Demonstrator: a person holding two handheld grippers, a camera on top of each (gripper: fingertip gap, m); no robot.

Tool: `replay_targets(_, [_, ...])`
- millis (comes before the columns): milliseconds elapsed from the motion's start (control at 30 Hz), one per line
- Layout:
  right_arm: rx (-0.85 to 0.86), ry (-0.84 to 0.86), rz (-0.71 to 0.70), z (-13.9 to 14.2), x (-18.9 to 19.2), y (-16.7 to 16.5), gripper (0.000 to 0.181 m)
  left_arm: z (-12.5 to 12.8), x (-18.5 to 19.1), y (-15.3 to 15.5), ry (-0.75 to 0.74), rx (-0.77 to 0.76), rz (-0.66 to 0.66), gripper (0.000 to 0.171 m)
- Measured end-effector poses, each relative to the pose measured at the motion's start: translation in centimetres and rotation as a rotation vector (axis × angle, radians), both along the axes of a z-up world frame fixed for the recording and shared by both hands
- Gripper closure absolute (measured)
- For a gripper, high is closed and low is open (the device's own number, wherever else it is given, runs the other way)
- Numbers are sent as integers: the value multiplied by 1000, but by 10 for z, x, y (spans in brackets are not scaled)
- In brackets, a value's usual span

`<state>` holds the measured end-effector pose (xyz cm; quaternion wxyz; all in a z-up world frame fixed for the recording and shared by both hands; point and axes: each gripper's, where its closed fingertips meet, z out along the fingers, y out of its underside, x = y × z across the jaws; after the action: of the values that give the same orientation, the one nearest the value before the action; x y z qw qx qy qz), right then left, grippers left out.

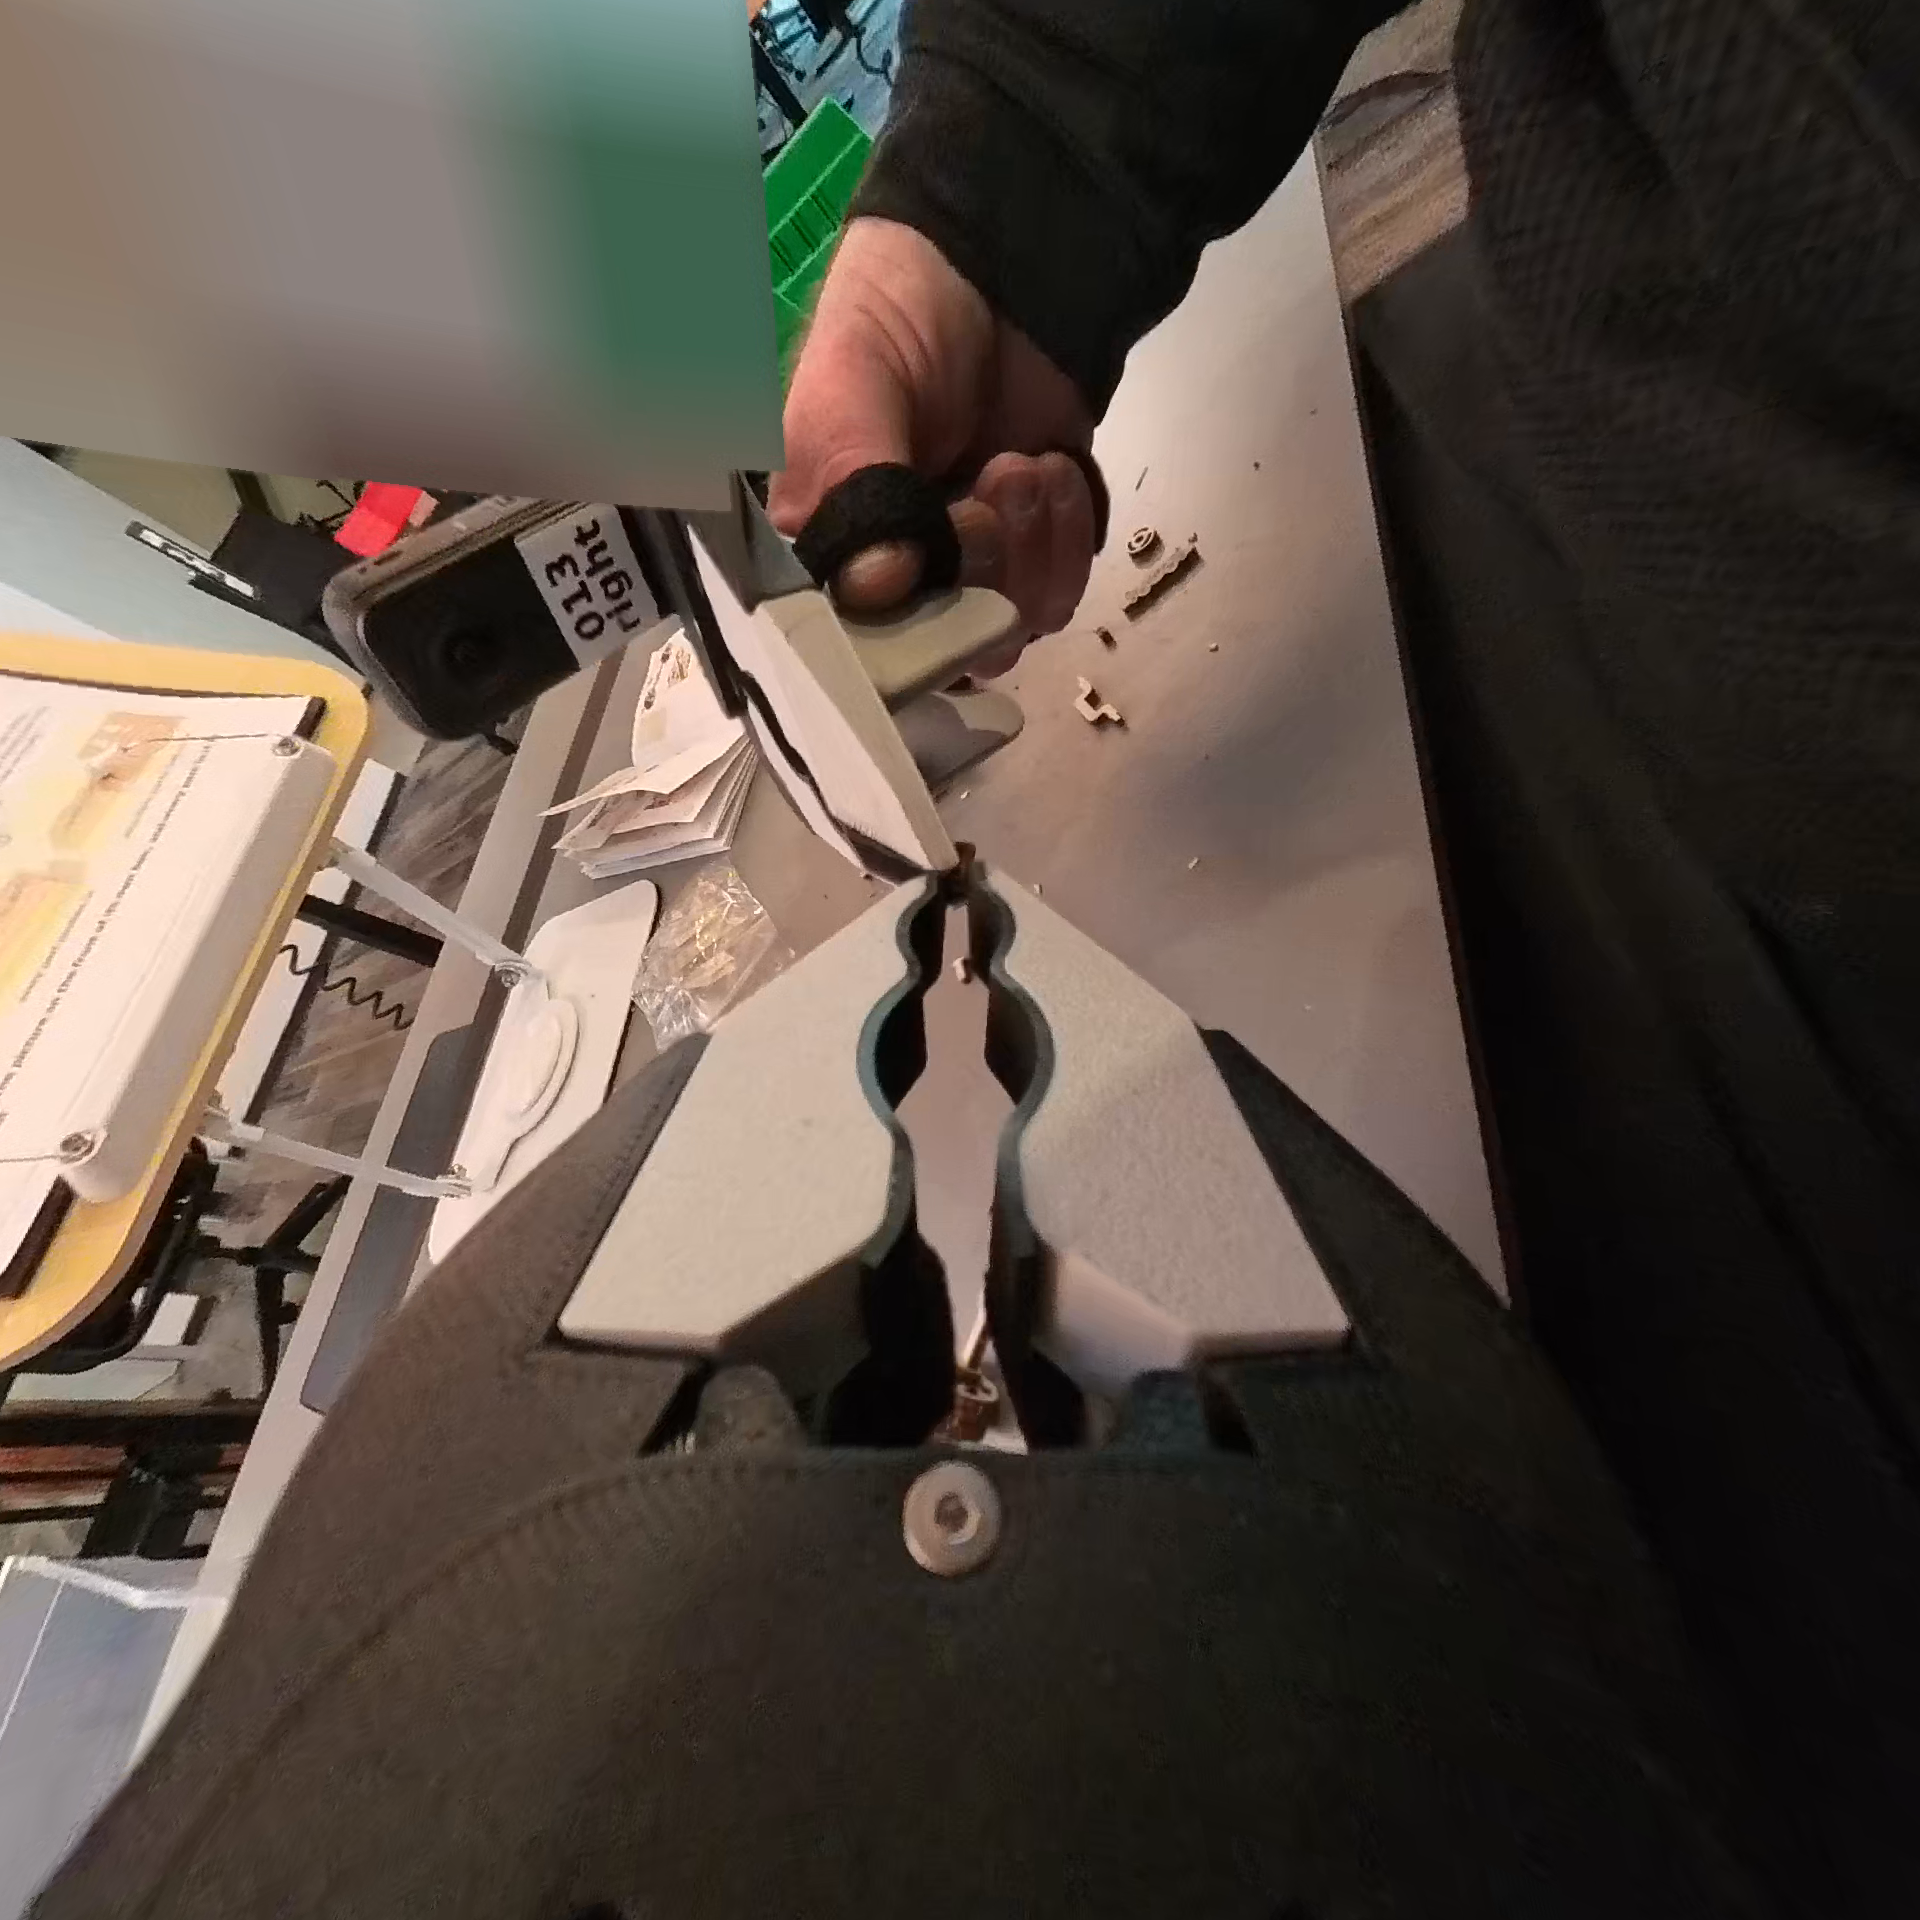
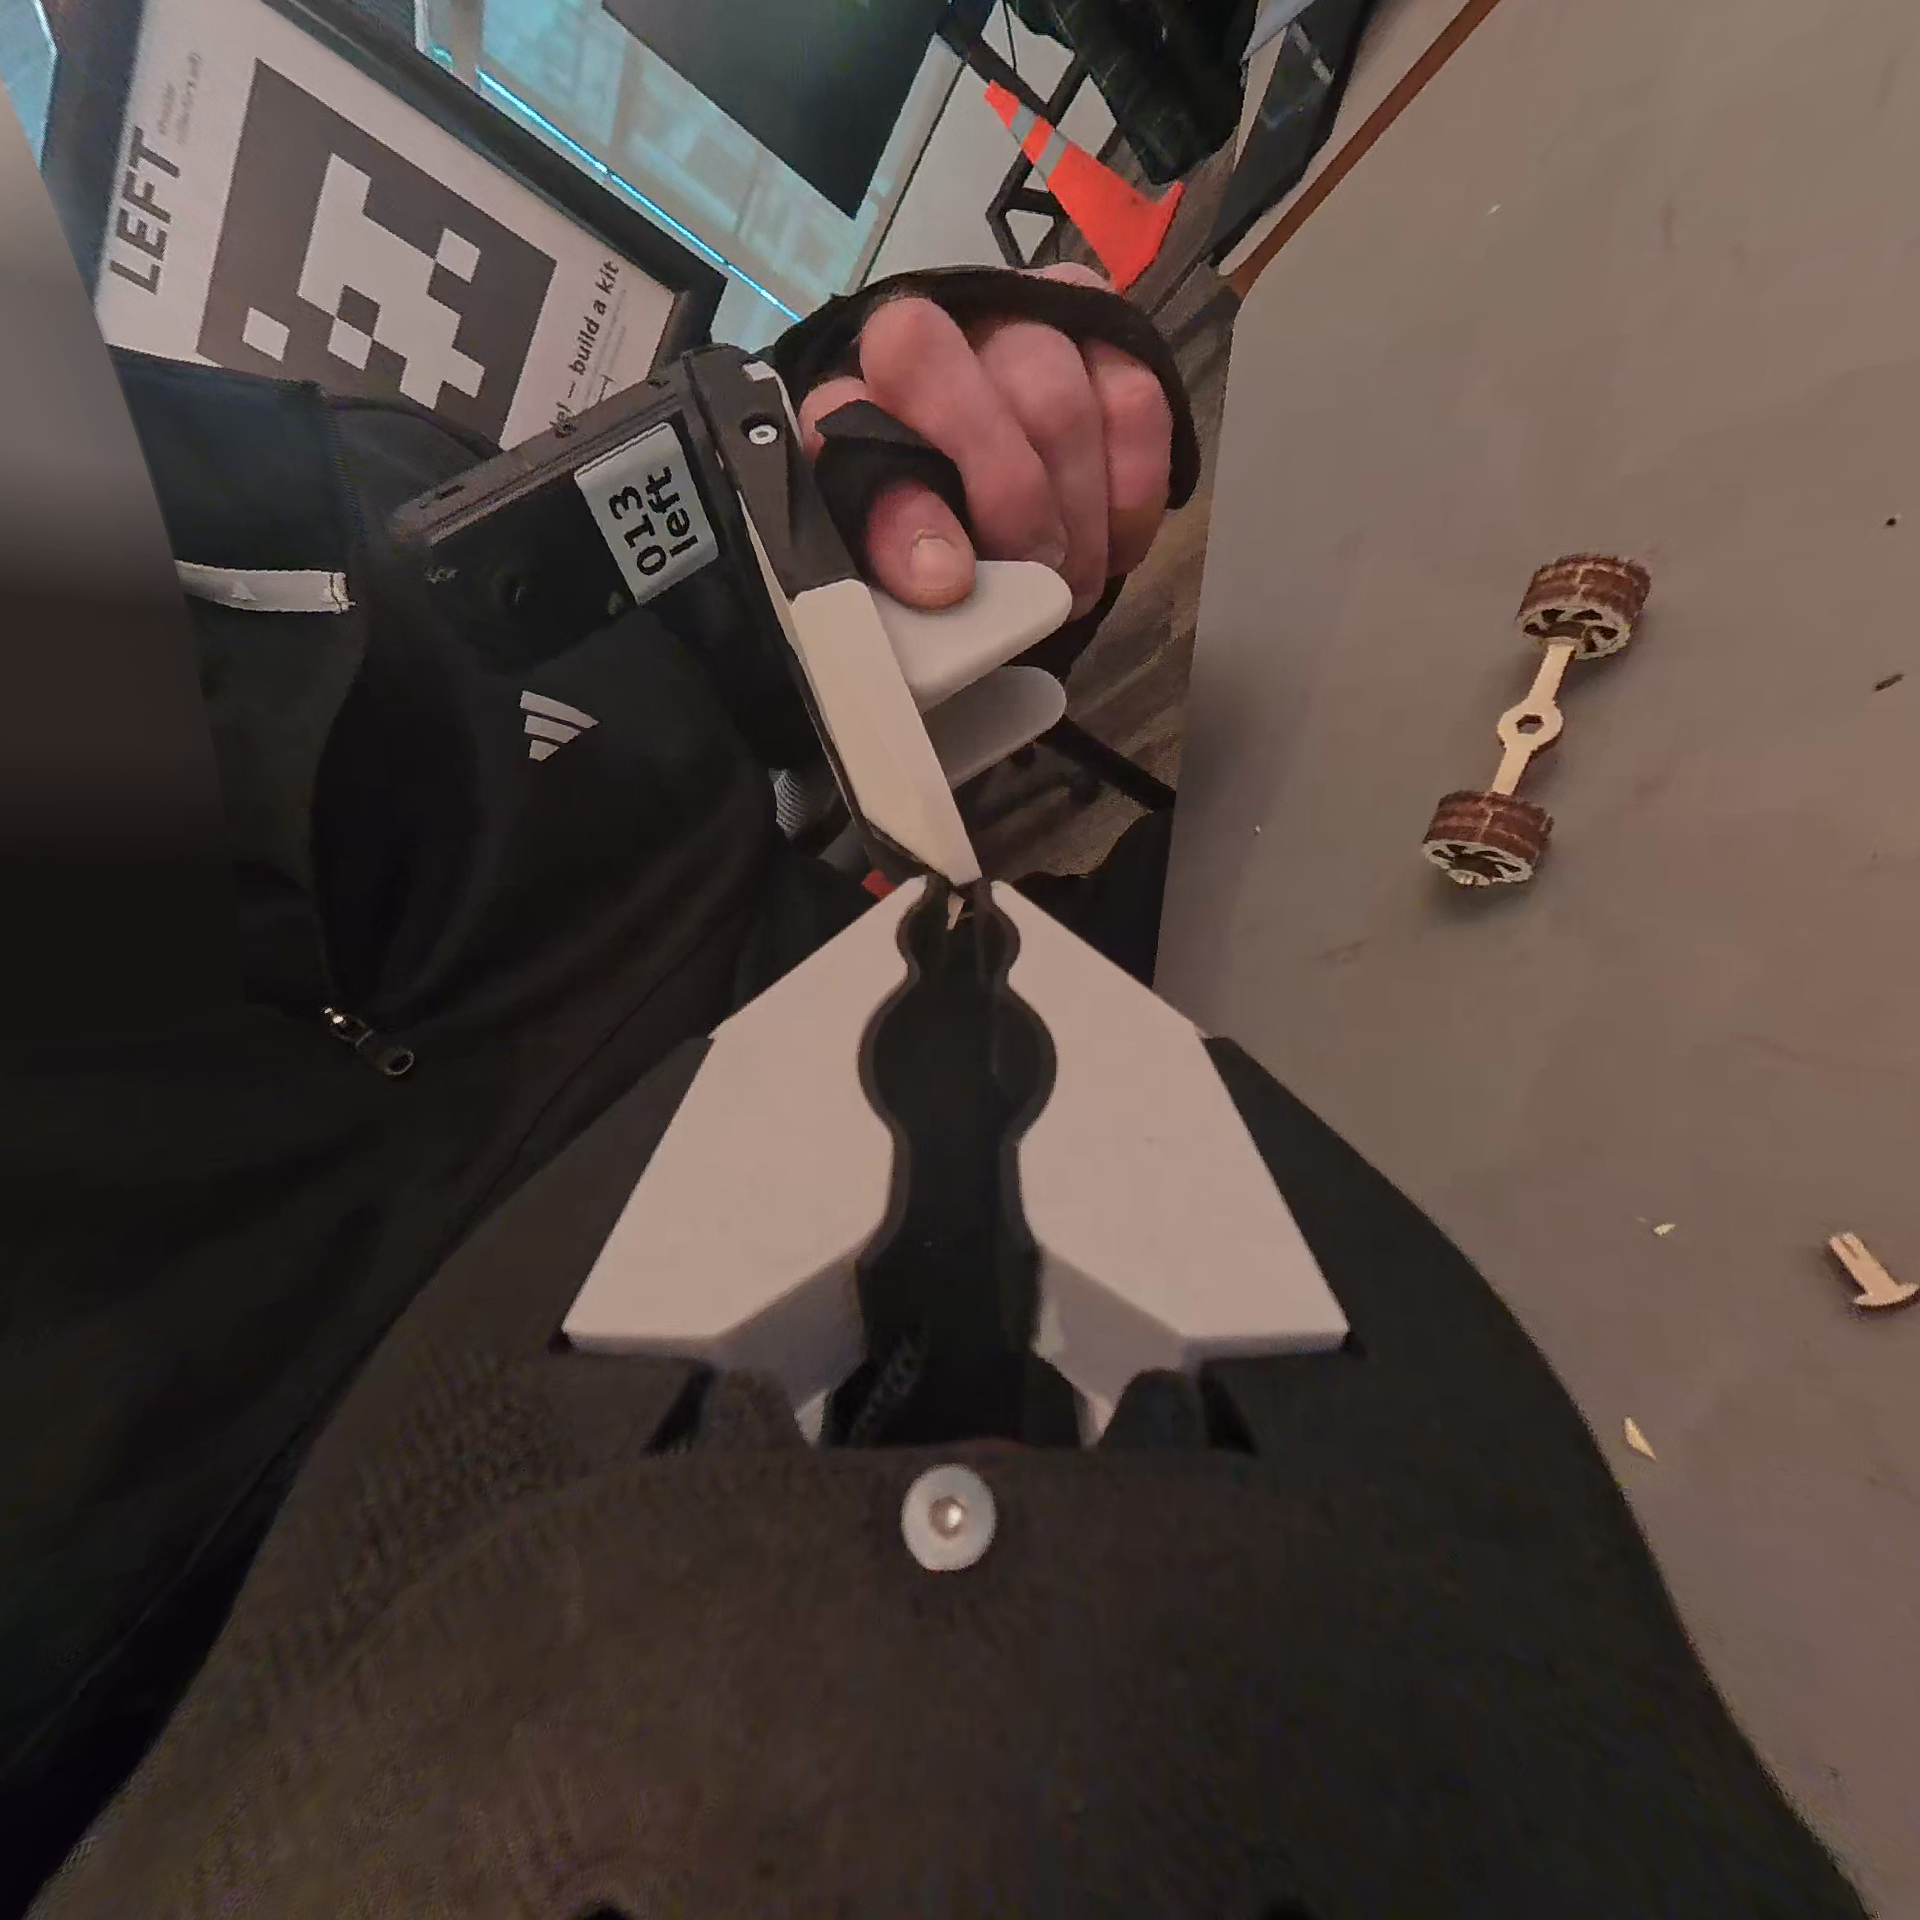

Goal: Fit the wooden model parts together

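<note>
Both tongs meet tip to tip above the grey worktop [image 2: 1558, 416]. Left tongs [image 1: 951, 891] drawn narrow, tips almost together, with a small pale wooden piece [image 1: 962, 966] just behind the tips between the inner faces; whether it is truly pinched cannot be told. Right tongs [image 2: 961, 896] likewise narrow, a sliver of pale wood [image 2: 954, 910] at the very tips; grip not certain either. The tips of each tongs block the view of the other's contact point.

Person's right hand [image 1: 935, 416] and left hand [image 2: 1018, 447] hold the handles, black straps over the fingers.

Around, in the right wrist view: a wooden axle with two brown wheels [image 2: 1527, 717] lying flat on the worktop, well apart from the tongs; a small T-shaped wooden part [image 2: 1870, 1283] nearer the edge of view; wood chips scattered.

In the left wrist view: a toothed wooden strip with a small round piece [image 1: 1158, 571] beyond the hand, another small part [image 1: 1096, 707], a folded instruction booklet [image 1: 665, 800], a clear bag of small parts [image 1: 707, 945], a yellow-rimmed board with printed sheets [image 1: 156, 883] to the left.
</note>
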<state>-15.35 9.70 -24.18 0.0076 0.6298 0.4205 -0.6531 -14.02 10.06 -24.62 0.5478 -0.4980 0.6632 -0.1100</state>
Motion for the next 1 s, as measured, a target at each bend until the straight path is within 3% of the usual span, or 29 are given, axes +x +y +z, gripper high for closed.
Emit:
replay_targets(233, [27, 10, -126, 6, 0, 18, 174, 5, -8, 12, -62, -38, 91, 171])
replay_targets(433, [25, 27, -150, 8, -2, 12, 179, 7, -6, 12, -54, -12, 104, 171])
replay_targets(1000, [-134, 158, -46, 30, 9, -2, 181, 31, 6, -4, -143, -8, 28, 171])
